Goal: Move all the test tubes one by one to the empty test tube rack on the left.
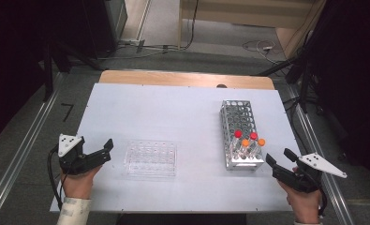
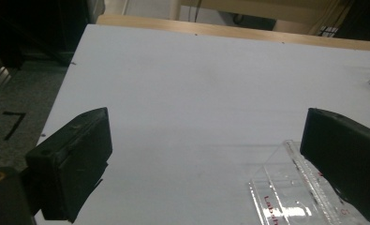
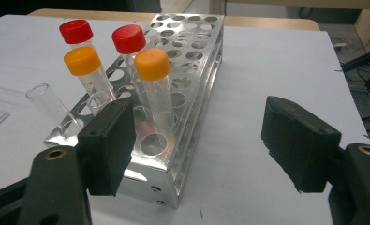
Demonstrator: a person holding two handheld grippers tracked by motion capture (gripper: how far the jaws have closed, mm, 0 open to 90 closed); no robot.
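Two grippers were held spread and empty. The capped tubes point(image 1: 248, 143) in the metal rack point(image 1: 239, 117) were seen at eleven o'clock from the right gripper point(image 1: 280, 161), the nearer one; the left gripper point(image 1: 107, 151) was kept beside the clear tray point(image 1: 151, 159).

Light falls from overhead onto my white table point(image 1: 173, 108), which reads bright and even, while the room beyond my two grippers sinks into near black. The high view is soft and grainy. Just ahead of my right gripper point(image 3: 196, 140), the metal rack point(image 3: 187, 84) throws hard glare off its near face. My own jaws loom dark and slightly blurred, and a faint shadow lies under my left gripper point(image 2: 206, 154), beside the clear tray point(image 2: 285, 197).
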